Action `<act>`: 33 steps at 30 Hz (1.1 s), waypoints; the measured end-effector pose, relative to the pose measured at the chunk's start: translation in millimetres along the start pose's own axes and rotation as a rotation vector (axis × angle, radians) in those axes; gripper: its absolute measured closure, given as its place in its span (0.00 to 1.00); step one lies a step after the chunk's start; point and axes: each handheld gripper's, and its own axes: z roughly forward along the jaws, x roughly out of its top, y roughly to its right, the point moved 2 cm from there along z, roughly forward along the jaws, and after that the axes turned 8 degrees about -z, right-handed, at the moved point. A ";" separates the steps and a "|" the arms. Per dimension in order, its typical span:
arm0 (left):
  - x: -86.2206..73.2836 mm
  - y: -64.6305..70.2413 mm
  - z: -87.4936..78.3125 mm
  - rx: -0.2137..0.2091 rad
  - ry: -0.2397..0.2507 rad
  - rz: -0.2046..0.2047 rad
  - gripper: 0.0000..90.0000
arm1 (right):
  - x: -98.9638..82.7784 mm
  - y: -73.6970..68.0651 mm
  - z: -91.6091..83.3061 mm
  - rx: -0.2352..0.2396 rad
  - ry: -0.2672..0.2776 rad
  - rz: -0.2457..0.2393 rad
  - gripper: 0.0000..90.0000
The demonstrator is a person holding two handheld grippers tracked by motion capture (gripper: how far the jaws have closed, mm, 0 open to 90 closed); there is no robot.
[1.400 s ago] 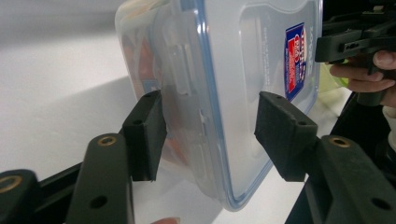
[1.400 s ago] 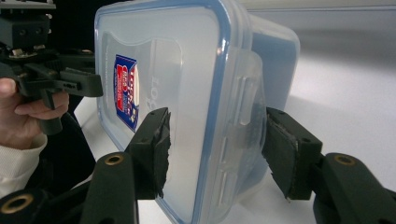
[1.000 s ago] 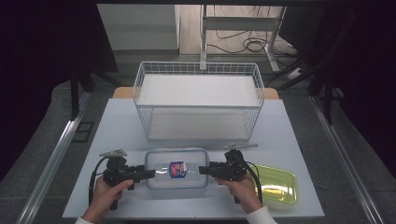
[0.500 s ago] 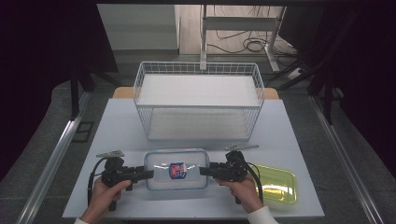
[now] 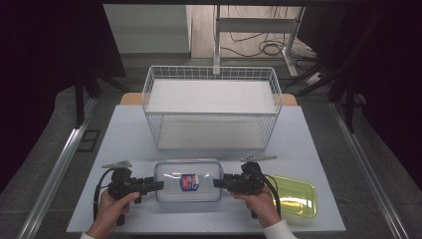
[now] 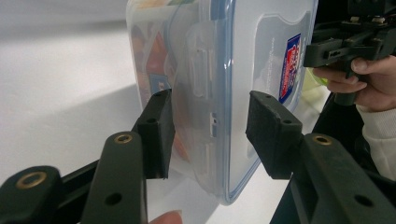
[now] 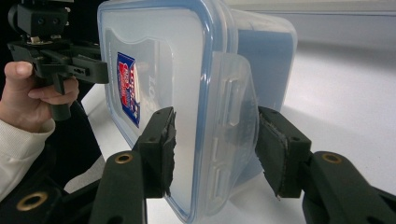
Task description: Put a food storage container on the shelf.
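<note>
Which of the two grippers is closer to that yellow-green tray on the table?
The right gripper. It sits just beside the yellow-green tray, at the clear box's right end. The left gripper is at the box's far left end.

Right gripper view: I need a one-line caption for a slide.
Right gripper straddles the side latch of a clear lidded container, the left gripper at its far end.

The table (image 5: 124, 134) carries a wire basket (image 5: 211, 112) at its far edge, a lidded box (image 5: 188, 180) at its near edge and a yellow tray (image 5: 296, 196) near its right corner.
</note>
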 end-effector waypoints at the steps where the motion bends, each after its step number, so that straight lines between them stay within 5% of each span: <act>1: -0.1 0.1 -0.1 -0.001 -0.001 0.002 0.58 | -0.1 -0.1 -0.1 0.000 0.000 -0.003 0.55; 20: 2.5 6.3 -6.2 -0.013 0.026 -0.003 0.59 | 3.2 -5.3 -3.7 -0.001 0.021 -0.003 0.55; 33: 12.6 23.6 -9.6 -0.023 0.038 0.057 0.59 | 14.3 -15.4 -23.1 -0.025 0.056 -0.049 0.55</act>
